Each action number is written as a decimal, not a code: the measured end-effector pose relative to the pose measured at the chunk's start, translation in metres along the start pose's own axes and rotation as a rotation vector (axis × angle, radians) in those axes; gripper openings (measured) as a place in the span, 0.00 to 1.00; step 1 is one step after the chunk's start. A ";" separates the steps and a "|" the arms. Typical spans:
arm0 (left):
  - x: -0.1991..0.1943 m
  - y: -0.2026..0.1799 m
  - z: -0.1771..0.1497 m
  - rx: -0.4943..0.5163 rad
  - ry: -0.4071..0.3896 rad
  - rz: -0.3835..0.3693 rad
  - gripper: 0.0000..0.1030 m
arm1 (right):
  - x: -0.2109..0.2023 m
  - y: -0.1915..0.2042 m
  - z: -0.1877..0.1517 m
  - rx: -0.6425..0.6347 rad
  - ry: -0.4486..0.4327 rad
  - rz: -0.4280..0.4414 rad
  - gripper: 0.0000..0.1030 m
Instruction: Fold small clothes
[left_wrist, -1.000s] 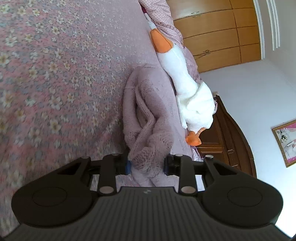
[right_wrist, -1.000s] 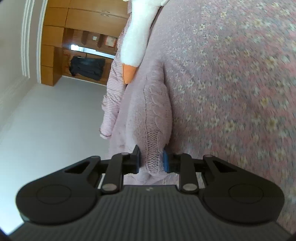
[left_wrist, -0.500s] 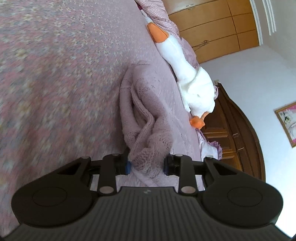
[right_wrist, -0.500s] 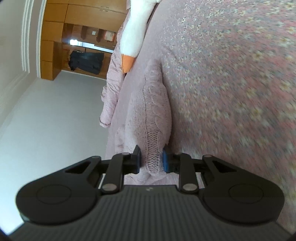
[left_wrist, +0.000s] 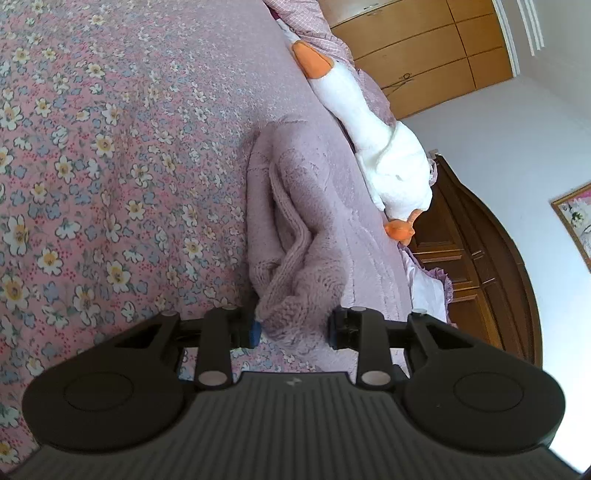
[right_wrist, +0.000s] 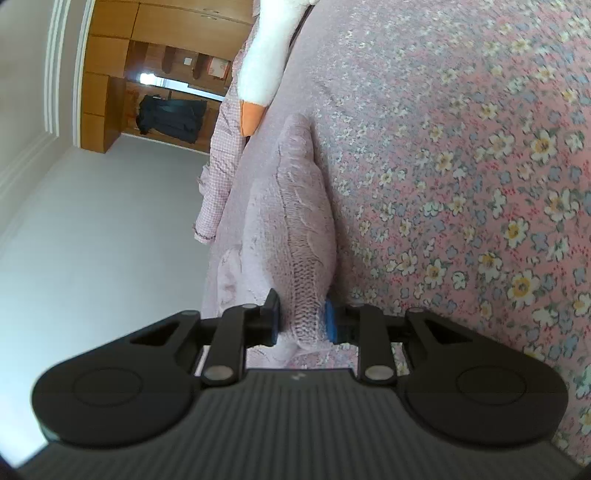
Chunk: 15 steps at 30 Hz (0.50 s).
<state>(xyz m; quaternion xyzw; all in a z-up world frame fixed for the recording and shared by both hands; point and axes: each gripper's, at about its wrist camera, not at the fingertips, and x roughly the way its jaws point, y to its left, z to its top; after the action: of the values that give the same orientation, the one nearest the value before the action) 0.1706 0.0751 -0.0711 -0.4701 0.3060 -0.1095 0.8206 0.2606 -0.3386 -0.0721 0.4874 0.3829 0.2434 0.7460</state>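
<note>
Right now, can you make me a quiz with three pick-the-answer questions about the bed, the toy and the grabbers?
1. Where does the goose toy lie?
A. on the floor
B. on the bed beyond the sweater
C. inside the wardrobe

2. What colour is the knitted sweater?
A. pale lilac-pink
B. bright green
C. black

3. What are the left hand-held gripper and the right hand-held gripper doing?
A. both hang apart from any cloth
B. only the left one holds cloth
C. each is clamped on an end of the sweater

Answers:
1 B: the white toy with the orange beak rests along the flowered bedspread's far edge, past the sweater.
2 A: the knit is a soft lilac-pink in both views.
3 C: in each wrist view, knit fabric is bunched between the blue pads.
</note>
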 end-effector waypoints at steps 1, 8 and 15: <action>0.003 -0.003 0.001 0.008 0.001 0.007 0.35 | 0.000 0.000 -0.001 -0.003 -0.001 -0.003 0.27; 0.007 -0.007 0.000 0.019 -0.007 0.012 0.39 | 0.001 0.004 -0.002 -0.024 0.001 -0.013 0.29; -0.001 -0.018 -0.011 0.123 -0.005 0.050 0.57 | -0.003 0.014 -0.011 -0.122 0.007 -0.077 0.30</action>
<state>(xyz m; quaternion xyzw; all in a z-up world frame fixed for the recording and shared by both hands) 0.1647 0.0580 -0.0595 -0.4111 0.3082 -0.1063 0.8513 0.2502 -0.3294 -0.0610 0.4251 0.3887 0.2389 0.7817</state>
